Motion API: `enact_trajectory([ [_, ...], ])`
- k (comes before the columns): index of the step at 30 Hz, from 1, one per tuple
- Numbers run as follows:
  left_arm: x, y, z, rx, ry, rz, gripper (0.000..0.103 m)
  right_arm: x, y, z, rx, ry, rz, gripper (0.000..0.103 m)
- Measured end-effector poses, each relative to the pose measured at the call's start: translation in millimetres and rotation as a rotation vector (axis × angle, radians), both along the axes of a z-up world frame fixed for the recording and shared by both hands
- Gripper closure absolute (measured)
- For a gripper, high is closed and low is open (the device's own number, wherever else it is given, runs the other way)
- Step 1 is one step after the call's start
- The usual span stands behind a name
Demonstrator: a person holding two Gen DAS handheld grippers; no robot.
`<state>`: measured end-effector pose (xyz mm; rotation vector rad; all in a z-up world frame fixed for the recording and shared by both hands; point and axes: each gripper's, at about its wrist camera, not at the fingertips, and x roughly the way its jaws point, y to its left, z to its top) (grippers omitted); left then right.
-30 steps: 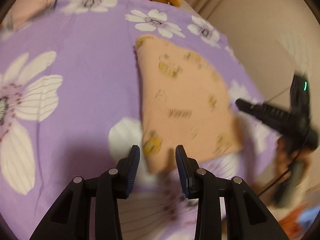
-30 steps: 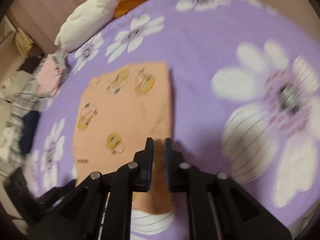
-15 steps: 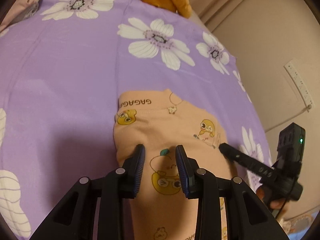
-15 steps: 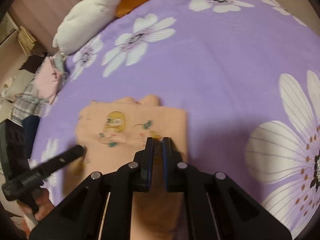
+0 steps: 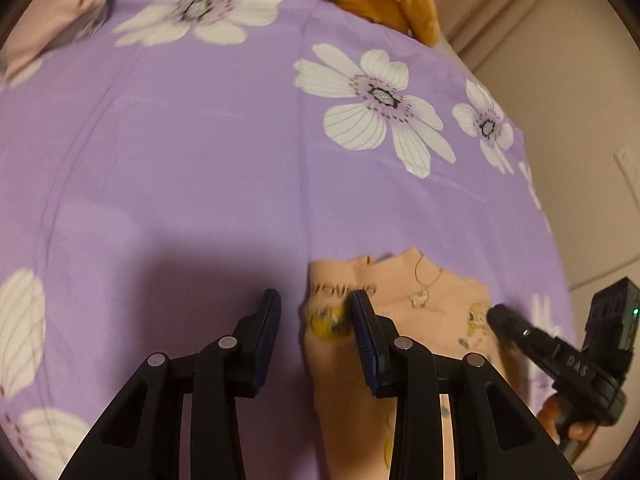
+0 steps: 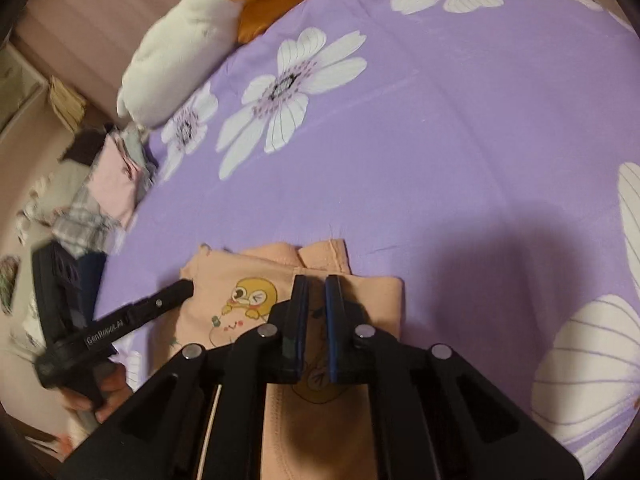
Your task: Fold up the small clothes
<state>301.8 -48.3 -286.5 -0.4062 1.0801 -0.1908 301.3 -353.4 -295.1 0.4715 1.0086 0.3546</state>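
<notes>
A small peach garment with yellow cartoon prints (image 5: 400,308) lies folded on the purple flowered bedsheet (image 5: 200,152). My left gripper (image 5: 316,318) is open, its jaws astride the garment's left edge, low over the sheet. In the right wrist view the garment (image 6: 248,304) lies under my right gripper (image 6: 316,308), whose jaws stand nearly closed with a narrow gap above the cloth; I cannot tell whether cloth is pinched. The right gripper also shows in the left wrist view (image 5: 508,320), at the garment's right edge. The left gripper shows in the right wrist view (image 6: 176,294).
A white and orange plush toy (image 6: 192,40) lies at the bed's far end. A pile of pink and plaid clothes (image 6: 108,196) sits at the bed's left side. A beige wall (image 5: 580,80) borders the bed on the right.
Both grippers moved toward the garment's far end; the garment went from spread flat to folded shorter. The left gripper shifted left, now straddling the garment's left edge.
</notes>
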Motion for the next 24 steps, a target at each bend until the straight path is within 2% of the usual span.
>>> enact_trajectory([
  [2, -13.1, 14.8, 9.6, -0.054, 0.016, 0.012, 0.068, -7.8, -8.8, 16.5, -0.033, -0.029, -0.044, 0.085],
  [4, -28.0, 25.6, 22.3, -0.098, 0.001, -0.012, 0.067, -17.0, -16.1, 35.1, -0.077, -0.071, -0.026, 0.076],
  [6, -50.3, 33.6, 35.8, -0.138, -0.021, -0.072, 0.051, -27.1, -23.8, 49.5, -0.103, -0.108, 0.038, 0.058],
  [7, -61.4, 38.6, 39.2, -0.166, -0.033, -0.108, 0.035, -35.0, -27.5, 55.6, -0.125, -0.128, 0.058, 0.054],
  [8, -65.9, 38.9, 41.7, -0.184, -0.035, -0.131, 0.028, -39.2, -35.0, 58.1, -0.146, -0.138, 0.070, 0.044],
  [9, -78.7, 42.8, 40.2, -0.234, -0.030, -0.175, 0.028, -43.0, -42.7, 57.8, -0.148, -0.131, 0.081, 0.035],
  [11, -85.3, 43.0, 30.8, -0.302, 0.003, -0.236, 0.022, -50.1, -59.6, 46.9, -0.067, -0.064, 0.108, 0.029],
  [14, -82.6, 40.3, 7.6, -0.376, 0.071, -0.263, 0.020, -51.2, -74.6, 13.1, 0.128, 0.091, 0.155, 0.025],
  [15, -80.3, 37.8, -2.0, -0.412, 0.109, -0.263, 0.020, -50.9, -73.7, 4.0, 0.152, 0.136, 0.155, 0.025],
  [17, -69.0, 26.5, -20.6, -0.537, 0.181, -0.310, 0.020, -49.3, -66.3, -11.0, 0.149, 0.219, 0.173, 0.025],
  [18, -64.0, 20.2, -26.5, -0.571, 0.210, -0.320, 0.020, -49.7, -61.4, -12.4, 0.159, 0.224, 0.180, 0.025],
  [20, -54.5, 10.2, -27.8, -0.611, 0.186, -0.311, 0.019, -46.7, -48.5, -15.3, 0.230, 0.229, 0.221, 0.025],
  [24, -35.6, -18.9, -29.4, -0.591, 0.209, -0.346, 0.019, -34.3, -14.3, -33.9, 0.313, 0.298, 0.274, 0.024],
])
